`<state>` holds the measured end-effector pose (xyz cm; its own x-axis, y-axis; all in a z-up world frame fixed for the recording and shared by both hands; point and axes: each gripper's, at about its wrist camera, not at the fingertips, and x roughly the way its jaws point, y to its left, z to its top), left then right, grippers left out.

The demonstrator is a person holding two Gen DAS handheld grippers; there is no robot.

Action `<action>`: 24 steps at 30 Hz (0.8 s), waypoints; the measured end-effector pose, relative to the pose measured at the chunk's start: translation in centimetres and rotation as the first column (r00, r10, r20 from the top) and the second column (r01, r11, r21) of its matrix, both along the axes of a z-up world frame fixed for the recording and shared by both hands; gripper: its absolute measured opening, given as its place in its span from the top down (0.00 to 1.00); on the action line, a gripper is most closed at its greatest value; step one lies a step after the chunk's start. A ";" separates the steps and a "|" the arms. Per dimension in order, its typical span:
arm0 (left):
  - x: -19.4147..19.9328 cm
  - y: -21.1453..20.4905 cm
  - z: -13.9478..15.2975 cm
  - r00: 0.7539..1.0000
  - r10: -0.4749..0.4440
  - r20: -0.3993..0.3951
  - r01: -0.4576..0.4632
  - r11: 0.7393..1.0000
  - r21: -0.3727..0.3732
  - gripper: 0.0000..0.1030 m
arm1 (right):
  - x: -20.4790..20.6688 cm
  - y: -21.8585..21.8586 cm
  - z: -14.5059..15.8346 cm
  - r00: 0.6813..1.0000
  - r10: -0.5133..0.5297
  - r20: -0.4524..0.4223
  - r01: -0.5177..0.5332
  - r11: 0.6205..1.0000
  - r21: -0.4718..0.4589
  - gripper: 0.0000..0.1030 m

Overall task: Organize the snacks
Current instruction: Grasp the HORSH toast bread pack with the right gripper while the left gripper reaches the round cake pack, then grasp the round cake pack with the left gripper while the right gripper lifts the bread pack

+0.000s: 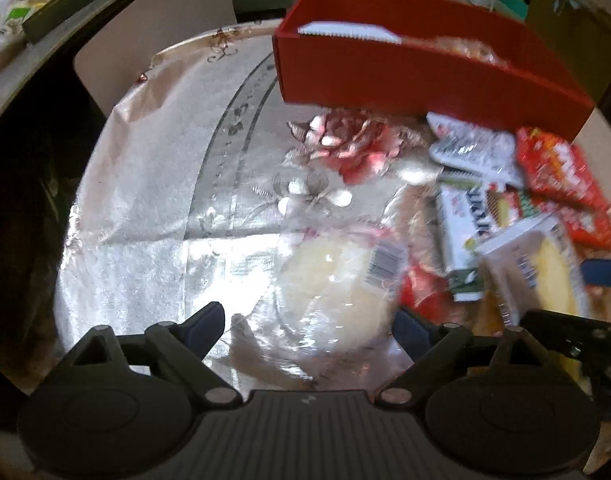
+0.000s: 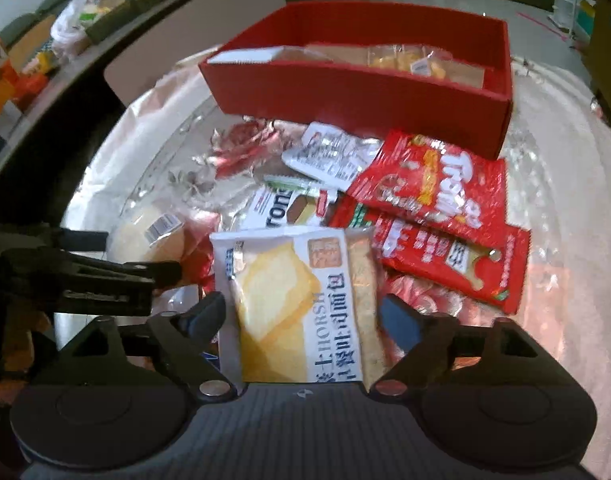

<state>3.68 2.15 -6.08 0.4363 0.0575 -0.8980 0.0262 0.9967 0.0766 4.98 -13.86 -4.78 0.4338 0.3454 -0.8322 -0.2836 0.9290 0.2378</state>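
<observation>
**Toast pack between the right fingers, snack pile in front of the red box**

The bread pack (image 2: 295, 308) reads "HORSH" in blue along its white strip, with Chinese characters beside it and a picture of yellow toast slices. Its long axis runs away from the camera toward the red box (image 2: 369, 92), label text turned sideways. The right gripper (image 2: 303, 316) has its jaws spread wide, one finger on each side of this pack; whether the pads touch it cannot be told.

Between that pack and the red box lie two red bags: the nearer-to-box one (image 2: 433, 184) shows white lettering that looks like "Tropi…", slanted; the other red bag (image 2: 445, 256) carries Chinese writing. One white-and-silver sachet (image 2: 329, 156) sits just in front of the box. One white wafer pack (image 2: 281, 208) shows the letters "rons".

The left gripper (image 1: 309, 328) also stands open, around a clear-wrapped pale bun (image 1: 337, 276) with a barcode sticker, left of the pile. Inside the red box several pale and yellow packs lie in a row; their number is blurred.
</observation>
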 end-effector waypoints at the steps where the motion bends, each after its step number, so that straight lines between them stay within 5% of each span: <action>1: 0.1 0.0 -0.4 1.000 0.004 -0.015 -0.004 1.000 0.004 0.17 | -0.1 0.2 -0.1 1.000 0.006 0.005 -0.006 1.000 -0.010 0.09; 6: 0.0 1.0 -0.8 0.999 0.047 -0.019 -0.048 0.998 -0.043 0.14 | 0.2 0.1 -0.8 1.000 0.001 -0.018 -0.002 1.000 -0.018 0.00; 12: 0.1 1.5 -1.6 0.996 0.081 -0.025 -0.083 0.995 -0.056 0.04 | 1.1 -1.2 -1.5 0.991 -0.096 -0.097 0.104 0.991 0.079 0.00; 16: 0.1 1.3 -1.5 0.997 0.073 -0.024 -0.074 0.996 -0.056 0.03 | -0.3 -1.3 -1.8 0.987 -0.156 -0.022 0.158 0.981 0.115 0.00; 24: -0.1 1.3 -1.5 0.998 0.055 -0.012 -0.056 0.997 -0.058 0.03 | -0.7 0.6 -1.9 0.992 -0.116 0.057 0.116 0.993 -0.006 0.00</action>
<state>3.60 3.47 -7.56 0.4245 0.0287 -0.9050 -0.0289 0.9994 0.0182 4.28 -13.31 -6.63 0.5170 0.2827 -0.8080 -0.1864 0.9584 0.2160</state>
